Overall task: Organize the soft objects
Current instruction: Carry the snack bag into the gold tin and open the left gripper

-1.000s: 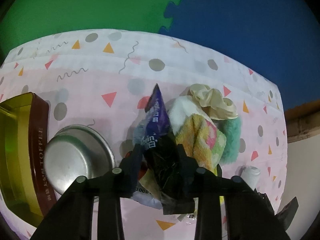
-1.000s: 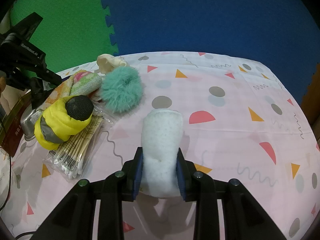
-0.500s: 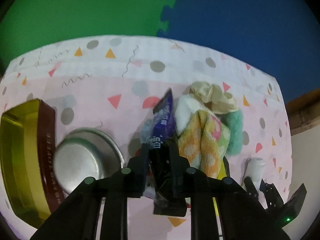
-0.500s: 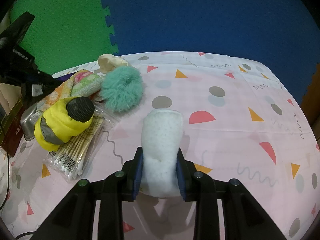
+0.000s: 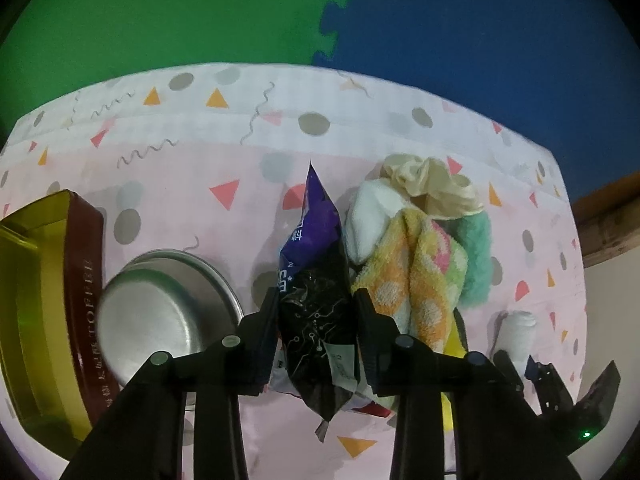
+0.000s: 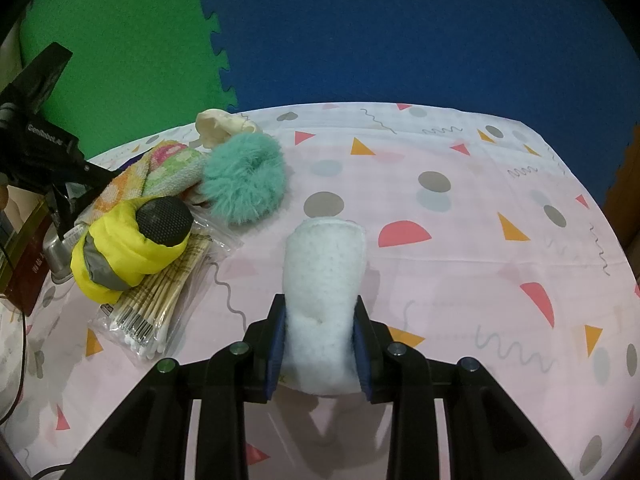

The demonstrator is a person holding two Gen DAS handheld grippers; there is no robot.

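My left gripper points steeply down with a purple and black snack packet upright between its pads; the jaws are opening and the packet still fills the gap. Right beside it lies the soft pile: a yellow-orange patterned towel, a white cloth, a cream scrunchie and a teal fluffy scrunchie. My right gripper is shut on a white fluffy roll, apart from the teal scrunchie and the towel.
A metal bowl and a gold and maroon tin stand left of the packet. A yellow cloth bundle with a black ball rests on a bag of cotton swabs. The patterned pink tablecloth stretches right; green and blue foam mats lie behind.
The left jaws squeezed the packet narrow half a second ago and now stand wider around it. The left view shifted slightly. The right gripper and its white roll have not moved.
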